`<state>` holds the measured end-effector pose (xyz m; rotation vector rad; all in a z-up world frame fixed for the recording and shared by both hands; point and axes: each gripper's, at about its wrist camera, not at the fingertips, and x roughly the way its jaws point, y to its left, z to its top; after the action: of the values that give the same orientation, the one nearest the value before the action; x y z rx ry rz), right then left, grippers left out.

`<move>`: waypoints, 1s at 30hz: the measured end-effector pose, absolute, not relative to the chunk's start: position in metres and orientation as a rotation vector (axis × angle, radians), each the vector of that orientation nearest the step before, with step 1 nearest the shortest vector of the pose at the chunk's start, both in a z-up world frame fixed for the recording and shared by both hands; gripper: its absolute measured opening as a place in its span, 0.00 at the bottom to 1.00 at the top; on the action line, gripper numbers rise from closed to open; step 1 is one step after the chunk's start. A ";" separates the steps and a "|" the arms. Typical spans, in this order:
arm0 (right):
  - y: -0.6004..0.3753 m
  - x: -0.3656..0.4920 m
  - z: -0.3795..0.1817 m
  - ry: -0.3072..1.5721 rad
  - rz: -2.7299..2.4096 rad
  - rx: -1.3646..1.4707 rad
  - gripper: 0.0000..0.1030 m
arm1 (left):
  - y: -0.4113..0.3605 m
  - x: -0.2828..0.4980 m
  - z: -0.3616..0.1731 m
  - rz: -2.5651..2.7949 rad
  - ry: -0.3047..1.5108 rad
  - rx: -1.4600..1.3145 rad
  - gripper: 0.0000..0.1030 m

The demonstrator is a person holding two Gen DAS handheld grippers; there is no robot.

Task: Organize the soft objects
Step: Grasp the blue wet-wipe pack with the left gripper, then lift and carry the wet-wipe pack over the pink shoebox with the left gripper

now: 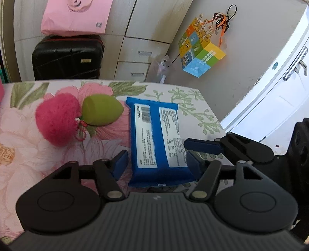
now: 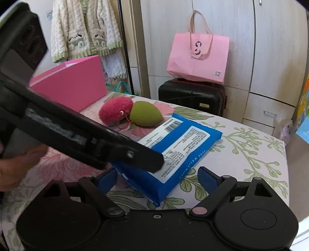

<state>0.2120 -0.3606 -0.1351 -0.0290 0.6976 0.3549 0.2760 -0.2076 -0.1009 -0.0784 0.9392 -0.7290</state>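
Both claws spread: left claw (image 1: pixel 157 164) straddles the blue wipes pack (image 1: pixel 157 139) lying flat on the floral counter (image 1: pixel 29 154), right claw (image 2: pixel 157 179) wide at its corner.

A wipes pack (image 1: pixel 158 142) lies flat on the tabletop (image 1: pixel 202 108), its near end between the fingers of the left hand-held gripper (image 1: pixel 157 164). At its ten o'clock sits a sponge (image 1: pixel 101 111) touching a pompom (image 1: pixel 58 119) at its nine o'clock. Behind the tabletop — at eleven o'clock — a bag (image 1: pixel 75 17) rests on a suitcase (image 1: pixel 66 58).
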 end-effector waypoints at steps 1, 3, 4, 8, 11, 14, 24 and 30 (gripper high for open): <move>-0.361 0.212 -0.135 0.697 0.358 -0.021 0.90 | -0.209 0.276 -0.102 -0.729 0.931 -0.077 0.59; -0.361 0.212 -0.136 0.691 0.359 -0.016 0.88 | -0.211 0.274 -0.104 -0.727 0.919 -0.061 0.58; -0.361 0.212 -0.137 0.689 0.358 -0.021 0.88 | -0.211 0.273 -0.104 -0.724 0.916 -0.057 0.58; -0.347 0.208 -0.139 0.677 0.326 -0.102 0.85 | -0.215 0.267 -0.103 -0.711 0.902 -0.014 0.58; -0.344 0.207 -0.138 0.674 0.317 -0.096 0.81 | -0.217 0.266 -0.103 -0.732 0.903 -0.008 0.58; -0.343 0.205 -0.138 0.662 0.302 -0.091 0.75 | -0.214 0.266 -0.103 -0.766 0.919 -0.050 0.58; -0.326 0.185 -0.134 0.626 0.233 -0.078 0.68 | -0.213 0.243 -0.093 -0.788 0.910 0.016 0.58; -0.316 0.162 -0.127 0.605 0.219 -0.038 0.68 | -0.205 0.216 -0.081 -0.782 0.899 0.072 0.58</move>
<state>0.1615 -0.3165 -0.1269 -0.0380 0.6051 0.2191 0.2162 -0.2054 -0.0812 0.0719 0.8989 -0.7818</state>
